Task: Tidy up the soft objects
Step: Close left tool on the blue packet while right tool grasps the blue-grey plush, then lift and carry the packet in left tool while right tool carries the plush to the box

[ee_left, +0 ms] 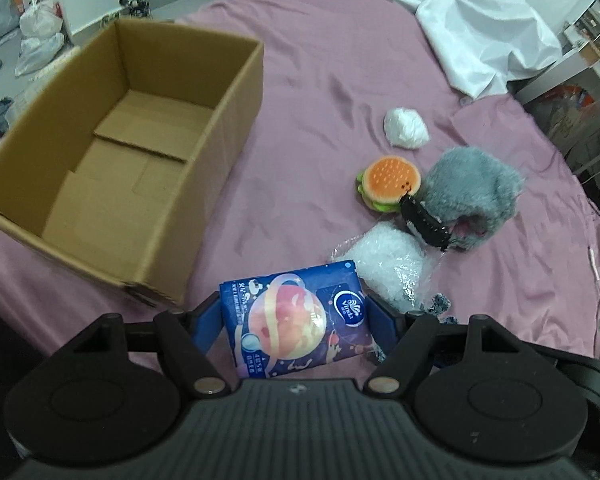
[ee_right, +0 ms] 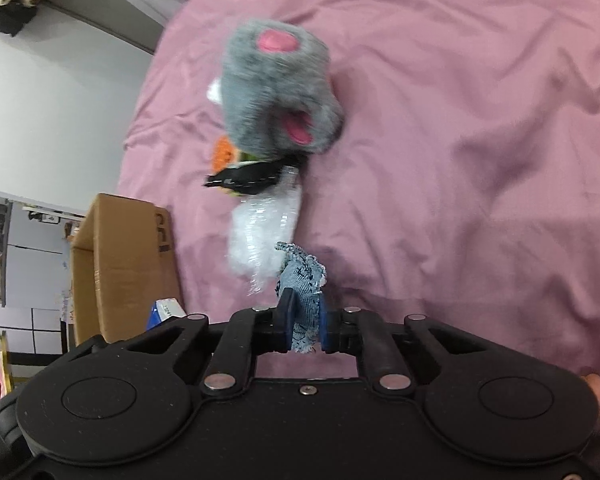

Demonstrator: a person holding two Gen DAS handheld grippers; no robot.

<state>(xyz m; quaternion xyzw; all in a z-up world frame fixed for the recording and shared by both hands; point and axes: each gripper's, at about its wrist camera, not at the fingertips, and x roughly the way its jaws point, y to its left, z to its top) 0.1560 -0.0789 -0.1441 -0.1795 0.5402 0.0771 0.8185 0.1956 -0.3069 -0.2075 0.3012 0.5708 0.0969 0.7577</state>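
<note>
Two grippers are loaded: the left gripper (ee_left: 296, 320) clamps a blue tissue pack (ee_left: 296, 316) by its short sides, long axis pointing away along the fingers; the right gripper (ee_right: 304, 322) pinches a denim scrap (ee_right: 303, 288). Up and left of the pack lies the open cardboard box (ee_left: 236, 96), nearer the left hand, its long axis receding from the camera.
</note>
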